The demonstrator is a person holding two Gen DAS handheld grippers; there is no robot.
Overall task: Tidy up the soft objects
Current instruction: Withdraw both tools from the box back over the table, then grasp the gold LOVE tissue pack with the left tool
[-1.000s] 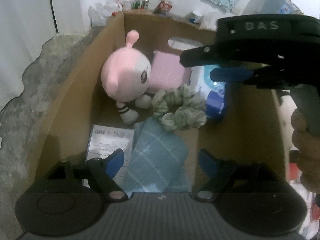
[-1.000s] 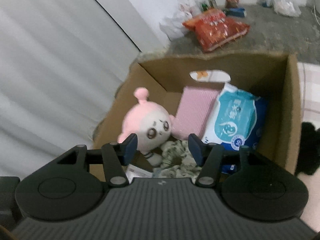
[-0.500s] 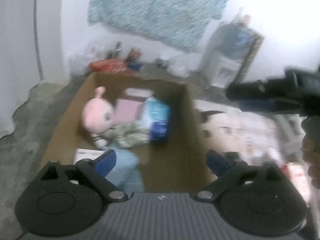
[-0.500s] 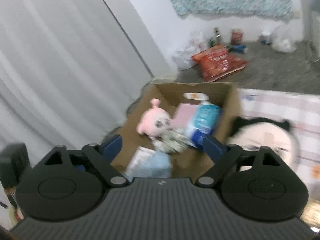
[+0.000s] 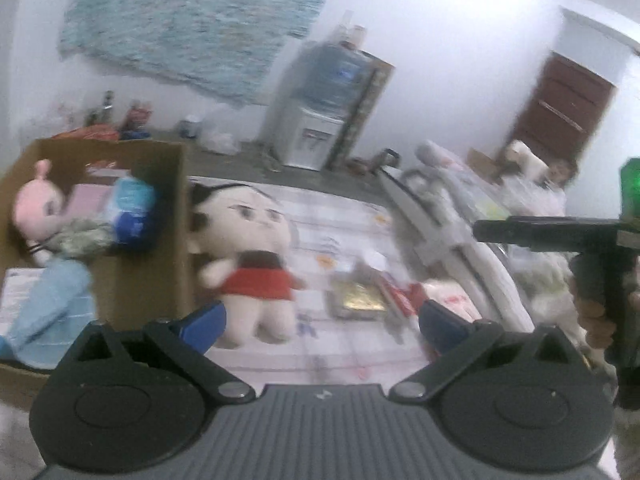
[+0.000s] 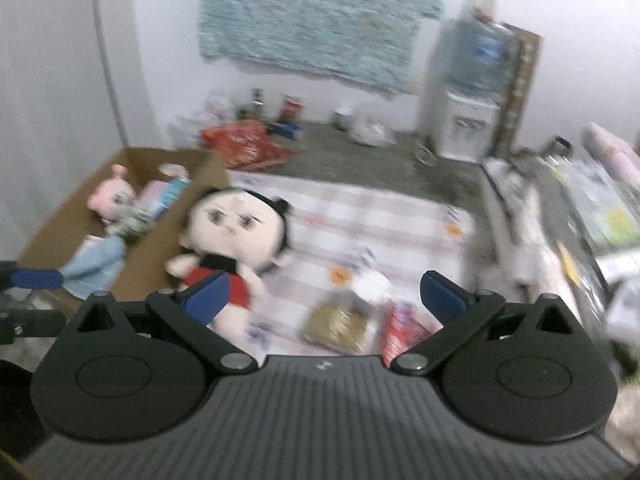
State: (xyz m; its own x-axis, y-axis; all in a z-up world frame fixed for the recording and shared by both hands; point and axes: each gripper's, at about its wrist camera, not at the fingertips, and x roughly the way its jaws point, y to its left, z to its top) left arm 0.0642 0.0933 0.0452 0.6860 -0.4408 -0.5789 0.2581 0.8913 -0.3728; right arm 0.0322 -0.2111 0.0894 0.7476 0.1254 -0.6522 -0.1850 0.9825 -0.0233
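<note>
A cardboard box (image 5: 160, 280) (image 6: 200, 184) stands at the left and holds a pink plush (image 5: 36, 208) (image 6: 110, 196), a blue wipes pack (image 5: 132, 208), a green scrunchie (image 5: 80, 240) and a light blue cloth (image 5: 48, 304) (image 6: 96, 264). A black-haired doll in a red top (image 5: 244, 248) (image 6: 232, 232) lies on the checked mat right beside the box. My left gripper (image 5: 320, 320) is open and empty above the mat. My right gripper (image 6: 324, 292) is open and empty; it also shows at the right edge of the left wrist view (image 5: 560, 236).
A checked mat (image 6: 380, 220) carries a gold packet (image 5: 356, 300) (image 6: 340, 320) and a red packet (image 6: 400, 332). A water dispenser (image 6: 472, 92) stands at the back wall. Red snack bags (image 6: 244, 144) and bottles lie behind the box. Bedding (image 5: 460, 232) is at the right.
Both grippers have pulled up and back from the box and swung right, their jaws opening wider. The doll and the mat have come into view.
</note>
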